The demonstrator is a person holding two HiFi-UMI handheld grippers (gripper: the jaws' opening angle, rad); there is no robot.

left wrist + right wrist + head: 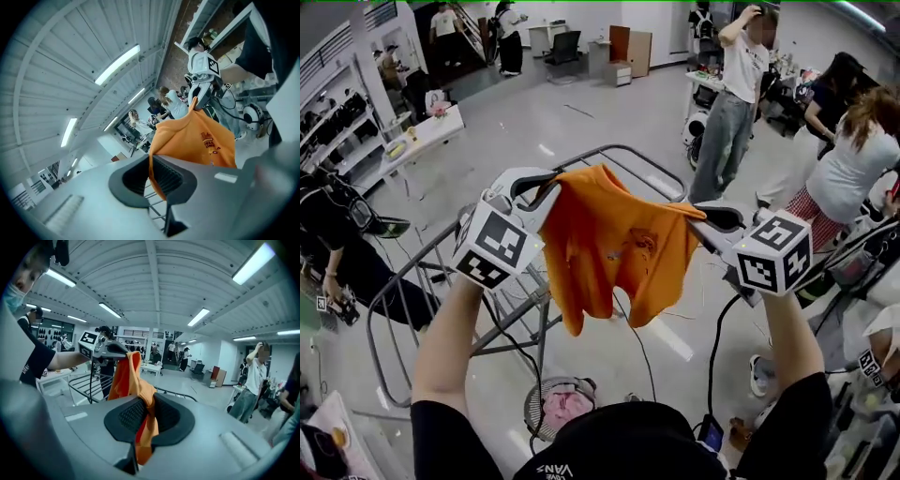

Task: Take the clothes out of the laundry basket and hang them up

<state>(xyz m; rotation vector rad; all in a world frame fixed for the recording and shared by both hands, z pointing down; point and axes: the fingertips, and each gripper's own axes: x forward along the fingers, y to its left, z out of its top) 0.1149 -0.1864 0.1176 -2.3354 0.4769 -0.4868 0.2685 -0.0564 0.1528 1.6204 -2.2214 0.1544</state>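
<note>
An orange T-shirt (614,239) with a small dark print hangs spread between both grippers, held up over the grey metal drying rack (441,272). My left gripper (546,187) is shut on the shirt's left shoulder edge; the orange cloth (197,136) runs between its ribbed pads (166,174). At the right shoulder, my right gripper (708,217) is shut on the cloth, and the orange fabric (140,394) is pinched between its dark pads (129,414). Far below, near my body, the round laundry basket (546,401) holds pink clothing.
The rack's rails (623,155) stretch from lower left to behind the shirt. Black cables (712,356) trail down from the grippers. Several people stand or sit at the right (731,94) and left (342,253). A white table (412,141) stands far left.
</note>
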